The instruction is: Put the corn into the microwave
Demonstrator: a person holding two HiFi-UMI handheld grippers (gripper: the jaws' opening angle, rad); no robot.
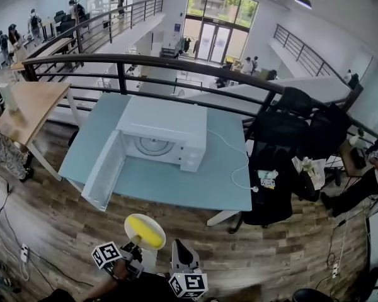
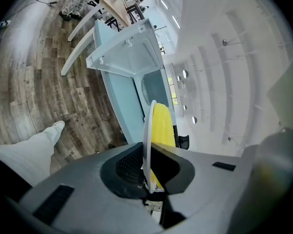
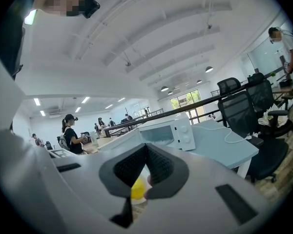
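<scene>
The yellow corn point(image 1: 148, 233) lies on a small white plate point(image 1: 134, 221), held in the air in front of the table's near edge. My left gripper point(image 1: 132, 251) is shut on the plate's rim; in the left gripper view the plate point(image 2: 147, 123) shows edge-on with the corn point(image 2: 162, 126) against it. The white microwave point(image 1: 165, 133) stands on the light blue table point(image 1: 176, 182) with its door point(image 1: 105, 170) swung wide open to the left. My right gripper point(image 1: 181, 255) hovers beside the plate, shut and holding nothing. The right gripper view shows the microwave point(image 3: 170, 129) ahead.
A white power cable point(image 1: 239, 166) trails across the table's right part. Black office chairs point(image 1: 274, 168) crowd the right side. A black railing point(image 1: 176, 63) runs behind the table, and a wooden desk point(image 1: 31, 109) stands to the left. People stand in the background.
</scene>
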